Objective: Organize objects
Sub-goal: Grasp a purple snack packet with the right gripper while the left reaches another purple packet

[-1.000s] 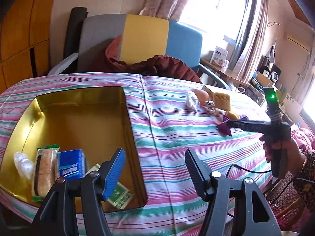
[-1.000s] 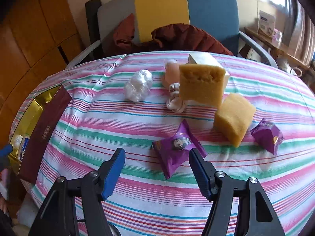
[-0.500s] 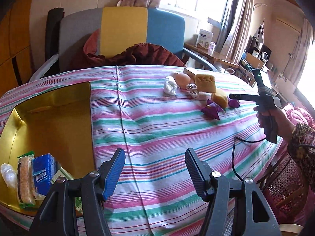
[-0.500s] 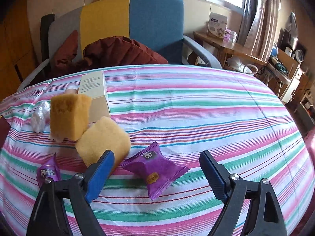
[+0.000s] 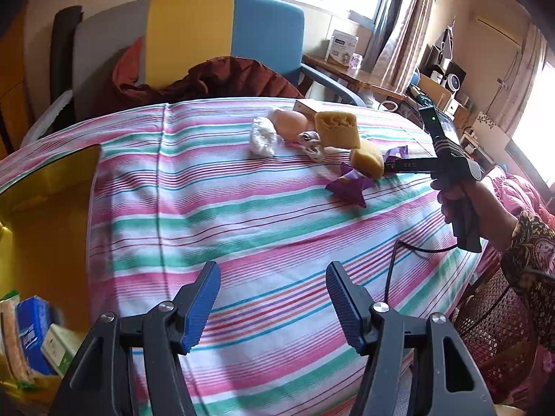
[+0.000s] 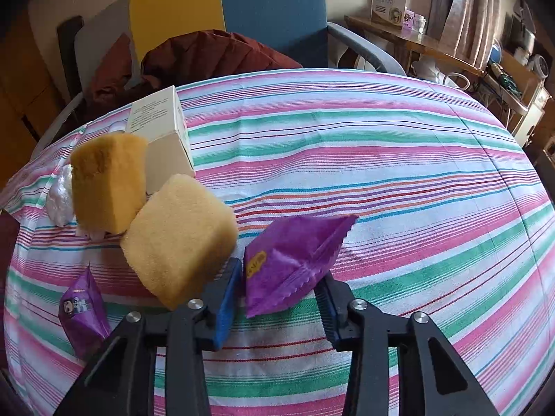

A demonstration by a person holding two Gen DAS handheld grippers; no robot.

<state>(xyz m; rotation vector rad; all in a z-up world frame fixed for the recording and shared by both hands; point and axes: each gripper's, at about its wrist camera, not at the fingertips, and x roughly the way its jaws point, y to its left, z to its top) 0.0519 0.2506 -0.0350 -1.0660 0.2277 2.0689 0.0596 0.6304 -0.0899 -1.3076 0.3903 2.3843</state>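
right tongs [image 6: 277, 287] closing on purple packet [image 6: 295, 260] between them; left tongs [image 5: 274, 298] open, empty.

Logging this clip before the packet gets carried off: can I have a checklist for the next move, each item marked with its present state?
1. Purple packet sits between the right tool pads, which are closing: ok.
2. Grip firm enough to lift: cannot tell.
3. Nearest sponge apart from the tool's left pad: not ok, it crowds against it.
4. Second purple packet out of the way: ok, it lies off to the side.
5. Left tool open and empty: ok.
6. Gold box has free room: ok.
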